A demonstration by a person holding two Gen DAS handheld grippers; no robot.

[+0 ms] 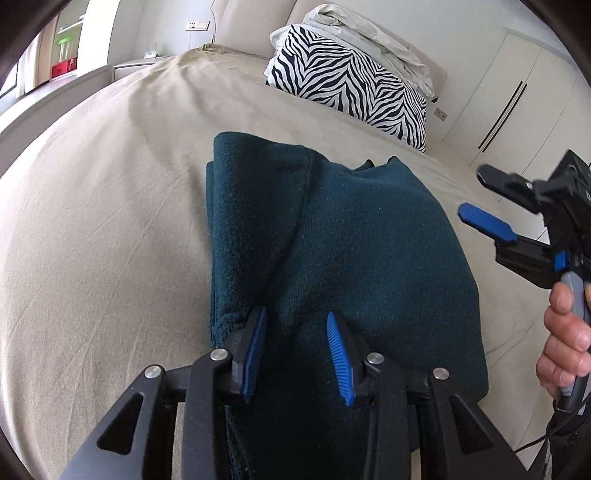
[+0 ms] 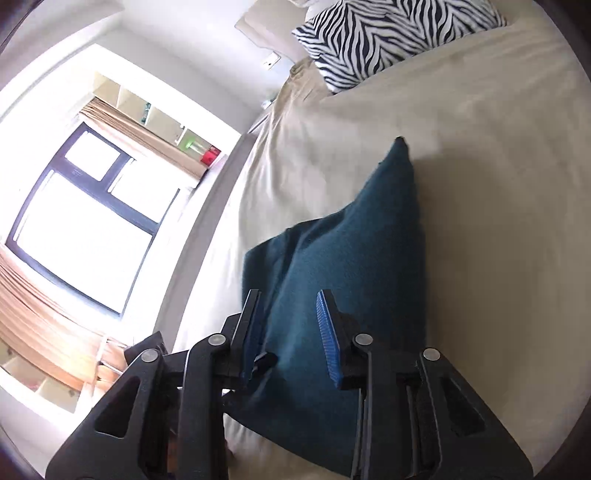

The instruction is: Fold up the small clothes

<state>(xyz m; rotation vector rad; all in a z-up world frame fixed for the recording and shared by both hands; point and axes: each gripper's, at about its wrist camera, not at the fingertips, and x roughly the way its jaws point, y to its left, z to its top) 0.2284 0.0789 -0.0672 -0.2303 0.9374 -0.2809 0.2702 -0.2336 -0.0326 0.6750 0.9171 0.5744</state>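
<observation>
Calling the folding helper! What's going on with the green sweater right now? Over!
Left gripper open, over teal sweater. Right gripper open, off its right side. Sweater partly folded on beige bed. Nothing in the way.

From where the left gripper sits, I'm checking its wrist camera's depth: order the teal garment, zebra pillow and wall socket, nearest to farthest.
1. Teal garment, directly under the left gripper, on the bed.
2. Zebra pillow, ahead and right, at the bed's head.
3. Wall socket, beyond the bed, upper left.
</observation>
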